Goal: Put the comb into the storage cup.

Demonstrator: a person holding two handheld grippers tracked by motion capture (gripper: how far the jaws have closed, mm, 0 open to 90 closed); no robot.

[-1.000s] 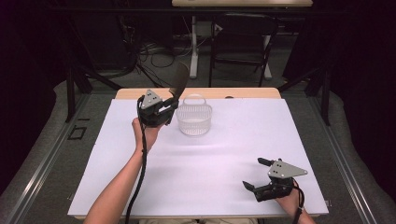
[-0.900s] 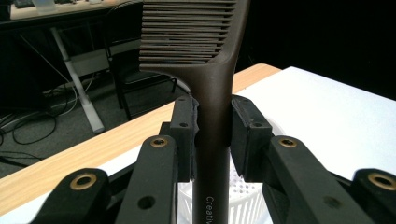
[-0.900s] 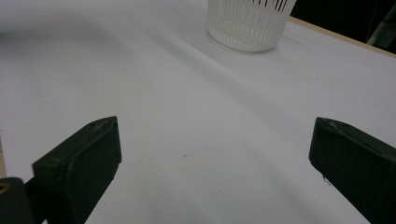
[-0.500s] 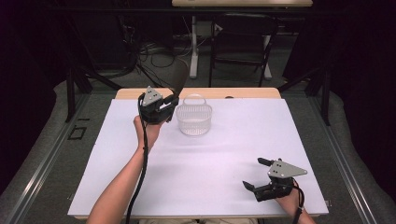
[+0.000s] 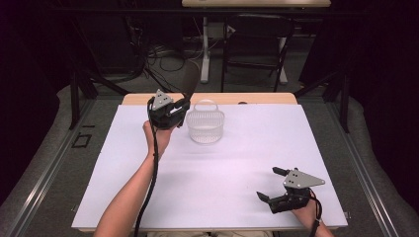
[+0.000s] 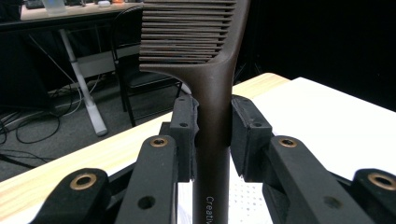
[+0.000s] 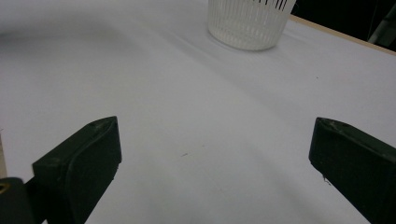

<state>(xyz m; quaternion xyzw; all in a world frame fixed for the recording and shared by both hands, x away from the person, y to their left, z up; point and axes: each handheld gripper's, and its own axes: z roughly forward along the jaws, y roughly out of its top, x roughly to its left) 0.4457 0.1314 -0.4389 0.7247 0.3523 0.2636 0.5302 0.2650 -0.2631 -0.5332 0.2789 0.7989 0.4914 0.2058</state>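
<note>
I work in a lab. My white-covered tabletop [image 5: 207, 187] sits in a dark metal frame [image 5: 74, 98]. Behind it, loose cables [image 5: 148, 59] trail under a desk [image 5: 254, 3].

Brown comb [image 6: 212, 88] between tongs [image 6: 212, 135]

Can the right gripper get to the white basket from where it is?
Probably yes. The right gripper is open, holding nothing, and only bare white table lies between it and the basket, though it sits well off.
</note>
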